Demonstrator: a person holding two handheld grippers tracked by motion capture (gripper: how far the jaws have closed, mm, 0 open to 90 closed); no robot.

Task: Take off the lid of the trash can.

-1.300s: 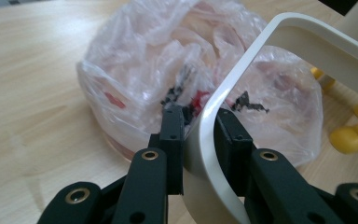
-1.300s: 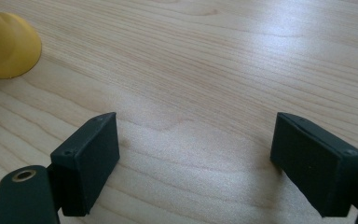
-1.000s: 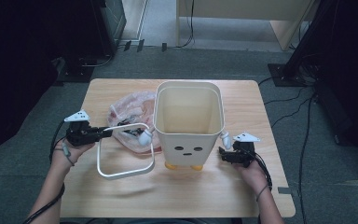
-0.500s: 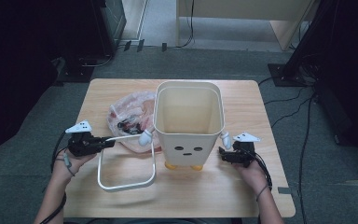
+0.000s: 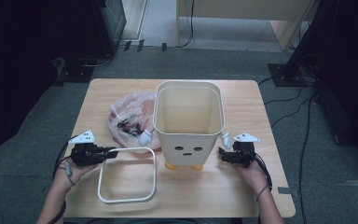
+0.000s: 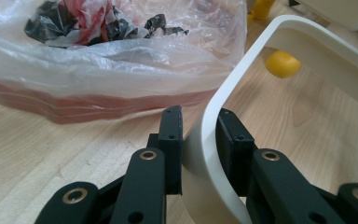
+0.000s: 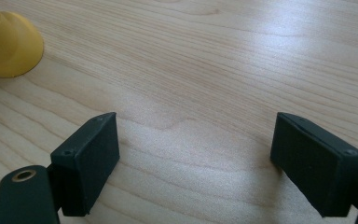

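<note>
Holding the white rim ring (image 5: 127, 175) by its near-left corner, the left gripper (image 5: 113, 152) has its jaws pinched on the ring's wall, one pad inside and one outside, which the left gripper view shows clearly (image 6: 205, 154). The ring lies flat on the bench (image 5: 214, 196), front-left of the cream bin (image 5: 189, 123), w/ the bin's top open. My guess: it's the liner-clamp ring, parked out of the way so a bag can go in first.

The pink plastic bag (image 5: 130, 119) sits just left of the bin, touching or nearly touching its side, w/ dark and red bits inside. Handy spot imo, right next to where it probably ends up.

The right gripper (image 5: 224, 155) is down by the bin's right side, jaws spread wide w/ nothing between them, just bare wood in its own view (image 7: 193, 140) and one yellow bin foot (image 7: 9, 44) off to the side. Looks like it's waiting to steady the bin, but it's not touching it afaict.
</note>
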